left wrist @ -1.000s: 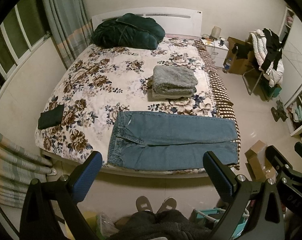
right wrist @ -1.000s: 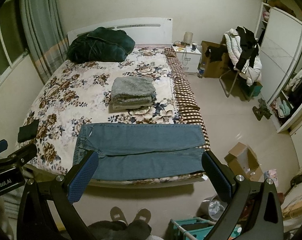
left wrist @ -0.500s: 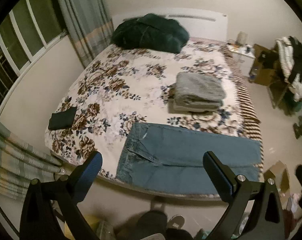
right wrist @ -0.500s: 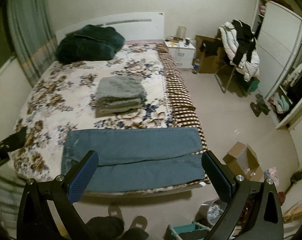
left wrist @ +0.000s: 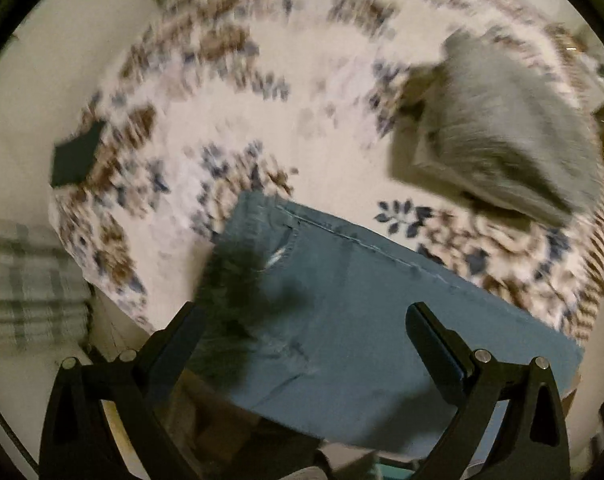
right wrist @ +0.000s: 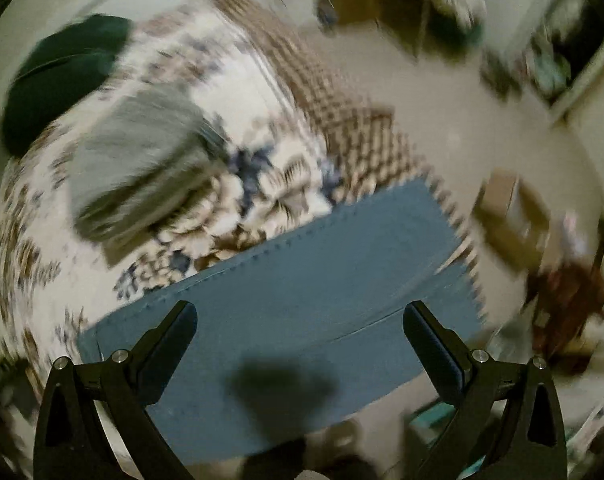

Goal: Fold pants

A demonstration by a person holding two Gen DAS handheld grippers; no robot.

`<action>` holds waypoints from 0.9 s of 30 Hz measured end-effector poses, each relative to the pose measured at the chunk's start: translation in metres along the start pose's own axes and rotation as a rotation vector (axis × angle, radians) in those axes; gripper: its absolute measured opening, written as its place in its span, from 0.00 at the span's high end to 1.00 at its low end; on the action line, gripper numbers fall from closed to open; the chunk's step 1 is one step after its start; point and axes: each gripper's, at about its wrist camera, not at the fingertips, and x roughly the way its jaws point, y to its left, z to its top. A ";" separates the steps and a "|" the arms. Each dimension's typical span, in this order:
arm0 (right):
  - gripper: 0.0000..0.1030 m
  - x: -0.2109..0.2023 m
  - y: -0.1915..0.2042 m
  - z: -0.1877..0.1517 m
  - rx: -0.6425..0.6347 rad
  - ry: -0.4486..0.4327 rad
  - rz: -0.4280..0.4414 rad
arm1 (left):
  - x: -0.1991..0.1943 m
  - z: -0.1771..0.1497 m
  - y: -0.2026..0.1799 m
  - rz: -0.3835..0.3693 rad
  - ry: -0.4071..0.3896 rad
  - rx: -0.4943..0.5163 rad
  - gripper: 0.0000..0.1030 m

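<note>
Left wrist view looks down on the blue jeans (left wrist: pixel 365 312), which lie flat along the near edge of the bed (left wrist: pixel 230 92), waistband end toward the left of the frame and legs running off to the right. The left gripper (left wrist: pixel 302 320) hangs above the waist and seat area with its fingers (left wrist: pixel 429 332) spread wide and nothing between them; a dark shadow falls on the denim under it. A folded grey pile (left wrist: pixel 505 136) sits on the floral bedspread beyond the jeans, apart from them, and a small dark folded item (left wrist: pixel 76 156) rests near the bed's left edge. Much of this view is blurred. Right wrist view shows the leg end of the jeans (right wrist: pixel 313 292), one leg lying over the other, the hems reaching the bed's right edge where a checked border (right wrist: pixel 341 116) hangs down. The right gripper (right wrist: pixel 300 316) is above the legs, its fingers (right wrist: pixel 174 328) also wide apart and empty. The grey pile (right wrist: pixel 142 160) and a dark green bundle (right wrist: pixel 62 76) lie further up the bed. Cardboard boxes (right wrist: pixel 509 212) stand on the floor to the right, too blurred for detail.
</note>
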 end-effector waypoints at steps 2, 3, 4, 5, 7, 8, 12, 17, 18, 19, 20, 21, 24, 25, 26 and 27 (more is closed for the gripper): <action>0.00 0.071 -0.008 0.023 0.106 0.086 0.011 | 0.057 0.022 -0.011 0.008 0.092 -0.047 0.00; 0.00 0.095 -0.019 0.026 0.144 0.107 0.006 | 0.072 0.030 -0.012 0.009 0.124 -0.062 0.00; 0.00 0.127 -0.025 0.036 0.190 0.141 0.000 | 0.093 0.038 -0.016 0.011 0.158 -0.084 0.00; 0.00 0.153 -0.032 0.044 0.226 0.156 -0.011 | 0.115 0.045 -0.018 0.012 0.192 -0.108 0.00; 0.00 0.191 -0.044 0.048 0.276 0.188 -0.044 | 0.151 0.055 -0.024 0.020 0.242 -0.144 0.00; 0.00 0.210 -0.051 0.053 0.297 0.200 -0.057 | 0.164 0.059 -0.027 0.024 0.266 -0.153 0.00; 0.00 0.275 -0.071 0.068 0.385 0.237 -0.115 | 0.206 0.067 -0.031 0.036 0.336 -0.210 0.00; 0.01 0.315 -0.086 0.073 0.447 0.254 -0.142 | 0.219 0.061 -0.031 0.028 0.338 -0.279 0.10; 0.06 0.320 -0.087 0.073 0.449 0.256 -0.144 | 0.213 0.058 -0.033 0.029 0.310 -0.277 0.21; 0.14 0.323 -0.089 0.074 0.448 0.260 -0.141 | 0.206 0.055 -0.035 0.032 0.279 -0.265 0.30; 0.18 0.326 -0.090 0.072 0.446 0.266 -0.142 | 0.198 0.052 -0.038 0.037 0.254 -0.248 0.53; 0.27 0.328 -0.092 0.075 0.447 0.263 -0.136 | 0.191 0.048 -0.039 0.049 0.231 -0.232 0.72; 0.71 0.326 -0.096 0.081 0.414 0.229 -0.117 | 0.161 0.032 -0.038 -0.010 0.149 -0.222 0.92; 0.84 0.323 -0.097 0.080 0.405 0.222 -0.107 | 0.149 0.026 -0.037 -0.019 0.130 -0.222 0.92; 0.86 0.324 -0.101 0.079 0.403 0.216 -0.094 | 0.134 0.019 -0.036 -0.034 0.101 -0.218 0.93; 0.91 0.325 -0.105 0.079 0.408 0.211 -0.079 | 0.123 0.013 -0.036 -0.041 0.082 -0.210 0.94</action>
